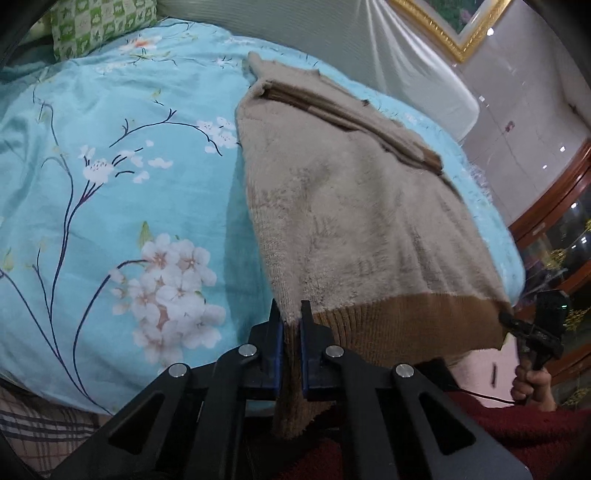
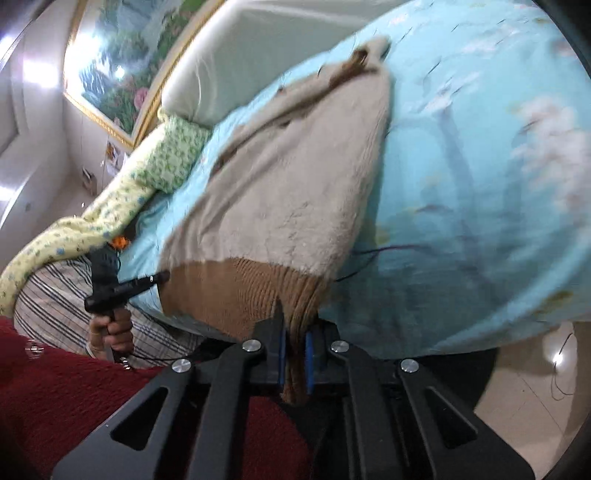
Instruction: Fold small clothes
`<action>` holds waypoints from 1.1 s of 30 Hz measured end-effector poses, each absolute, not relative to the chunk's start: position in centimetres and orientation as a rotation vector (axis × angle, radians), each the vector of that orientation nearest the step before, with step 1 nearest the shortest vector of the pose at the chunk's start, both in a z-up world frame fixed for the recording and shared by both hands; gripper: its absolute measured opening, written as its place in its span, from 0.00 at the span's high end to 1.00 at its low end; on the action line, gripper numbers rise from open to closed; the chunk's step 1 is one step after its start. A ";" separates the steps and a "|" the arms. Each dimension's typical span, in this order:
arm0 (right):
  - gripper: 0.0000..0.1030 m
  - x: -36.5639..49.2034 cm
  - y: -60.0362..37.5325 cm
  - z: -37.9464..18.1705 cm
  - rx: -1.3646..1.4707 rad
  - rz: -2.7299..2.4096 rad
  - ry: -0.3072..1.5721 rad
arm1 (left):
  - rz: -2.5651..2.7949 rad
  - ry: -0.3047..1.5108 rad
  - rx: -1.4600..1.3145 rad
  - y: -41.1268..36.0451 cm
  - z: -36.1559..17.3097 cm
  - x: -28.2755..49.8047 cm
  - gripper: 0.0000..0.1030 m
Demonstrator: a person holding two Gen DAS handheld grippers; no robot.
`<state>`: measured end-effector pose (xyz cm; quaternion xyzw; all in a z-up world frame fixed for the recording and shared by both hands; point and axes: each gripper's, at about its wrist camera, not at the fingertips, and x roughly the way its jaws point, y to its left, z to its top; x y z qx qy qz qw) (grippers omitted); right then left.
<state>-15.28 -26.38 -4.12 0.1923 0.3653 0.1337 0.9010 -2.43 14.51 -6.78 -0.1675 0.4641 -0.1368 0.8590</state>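
Note:
A beige fuzzy sweater (image 1: 351, 206) with a brown ribbed hem (image 1: 402, 325) lies on the blue floral bedcover (image 1: 110, 166), its collar at the far end. My left gripper (image 1: 291, 325) is shut on the hem's left corner at the near bed edge. My right gripper (image 2: 295, 332) is shut on the hem's (image 2: 236, 291) right corner. The sweater (image 2: 288, 177) shows blurred in the right wrist view. Each gripper also shows in the other's view, the right one (image 1: 532, 332) and the left one (image 2: 122, 288), both hand-held at the hem's ends.
A green patterned pillow (image 1: 99, 26) lies at the bed's far left. A yellow-green quilt (image 2: 110, 206) and a striped sheet (image 2: 55, 306) lie beside the bedcover. A white headboard (image 1: 388, 48), a gold-framed painting (image 2: 122, 62) and a tiled floor (image 2: 535, 387) surround the bed.

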 end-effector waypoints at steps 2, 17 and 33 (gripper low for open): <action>0.93 -15.4 -26.8 -4.0 0.400 0.279 0.765 | -0.286 0.992 -0.352 14.8 -7.3 -2.4 0.95; 0.46 -11.8 -25.9 -7.3 0.457 0.328 0.829 | -0.299 1.095 -0.353 13.9 -8.7 -1.3 0.90; 0.91 -10.6 -26.3 2.3 0.535 0.592 0.561 | -0.444 0.746 -0.531 15.0 -1.0 2.4 0.95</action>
